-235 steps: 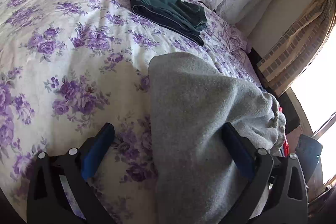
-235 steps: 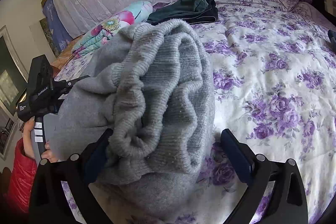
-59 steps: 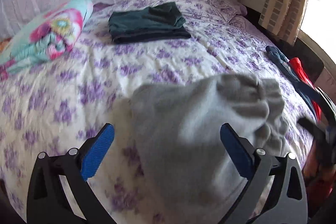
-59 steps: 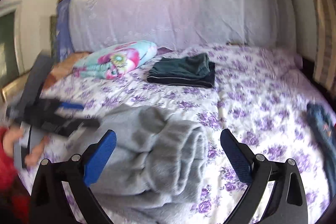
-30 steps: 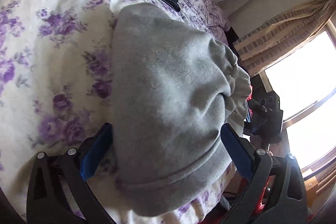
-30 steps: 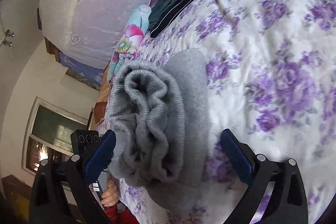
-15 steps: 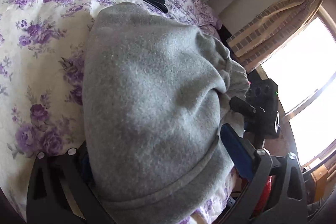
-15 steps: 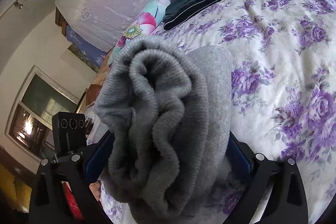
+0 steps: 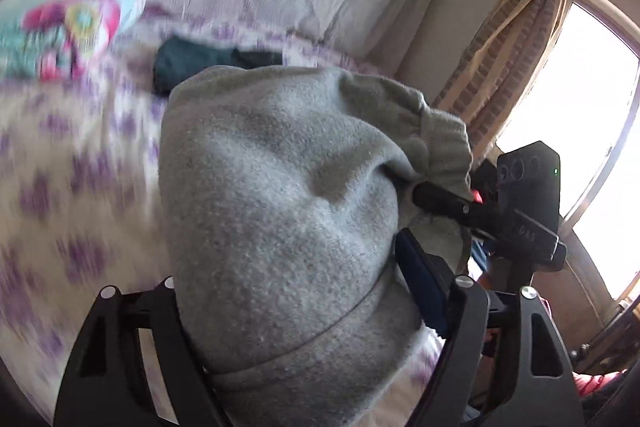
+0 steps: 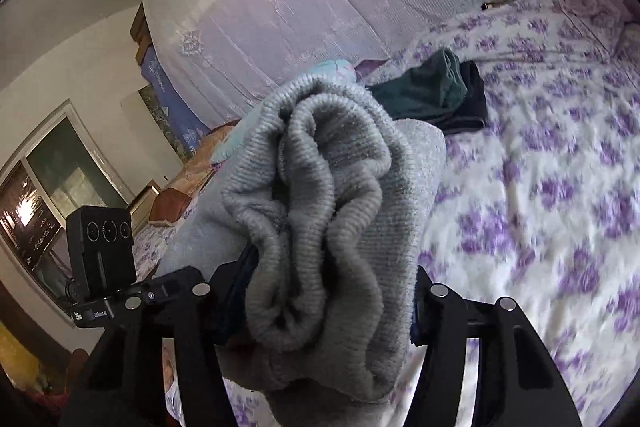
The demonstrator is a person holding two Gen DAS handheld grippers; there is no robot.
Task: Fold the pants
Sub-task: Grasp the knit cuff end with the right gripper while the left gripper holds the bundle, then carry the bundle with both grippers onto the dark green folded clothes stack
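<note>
The folded grey fleece pants (image 9: 280, 211) fill the left wrist view, held up off the bed. My left gripper (image 9: 292, 291) is shut on one end of the bundle. My right gripper (image 10: 332, 291) is shut on the other end, where the ribbed waistband (image 10: 320, 187) bunches between the jaws. The right gripper also shows in the left wrist view (image 9: 520, 203), at the far side of the bundle. The left gripper shows in the right wrist view (image 10: 104, 259), at lower left.
A bed with a purple-flowered sheet (image 10: 560, 167) lies below. Folded dark green pants (image 10: 432, 95) lie near the headboard, with a flowered quilt (image 9: 68, 27) beside them. A curtained window (image 9: 580, 107) is at the right.
Both grippers closed on the ends of the grey bundle and lifted it off the bed. The views tilted up toward the headboard and blurred with motion.
</note>
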